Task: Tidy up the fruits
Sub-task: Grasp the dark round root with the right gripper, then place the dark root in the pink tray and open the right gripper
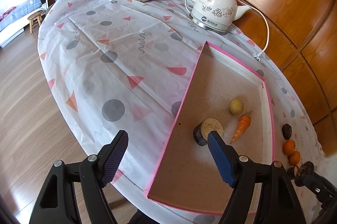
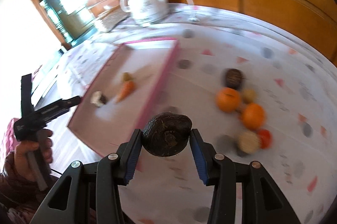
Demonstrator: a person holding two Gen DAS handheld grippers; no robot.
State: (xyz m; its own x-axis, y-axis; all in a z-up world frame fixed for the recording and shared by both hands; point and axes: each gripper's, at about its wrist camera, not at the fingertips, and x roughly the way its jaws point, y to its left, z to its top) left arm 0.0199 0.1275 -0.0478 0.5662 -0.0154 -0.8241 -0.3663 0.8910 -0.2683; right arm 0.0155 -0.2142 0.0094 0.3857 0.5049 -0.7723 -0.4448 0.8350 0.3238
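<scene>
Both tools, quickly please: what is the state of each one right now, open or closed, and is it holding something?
Left tool: open, holding nothing, over the pink-edged tray.
Right tool: closed on a dark round taro-like root.

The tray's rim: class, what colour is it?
Pink, running round the tray's rim; it shows best in the sharp left wrist view.

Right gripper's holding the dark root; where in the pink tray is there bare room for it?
The pink tray is bare in its far half toward the kettle, and along its near edge. Crowded mid-tray: cut root, potato, carrot.
</scene>
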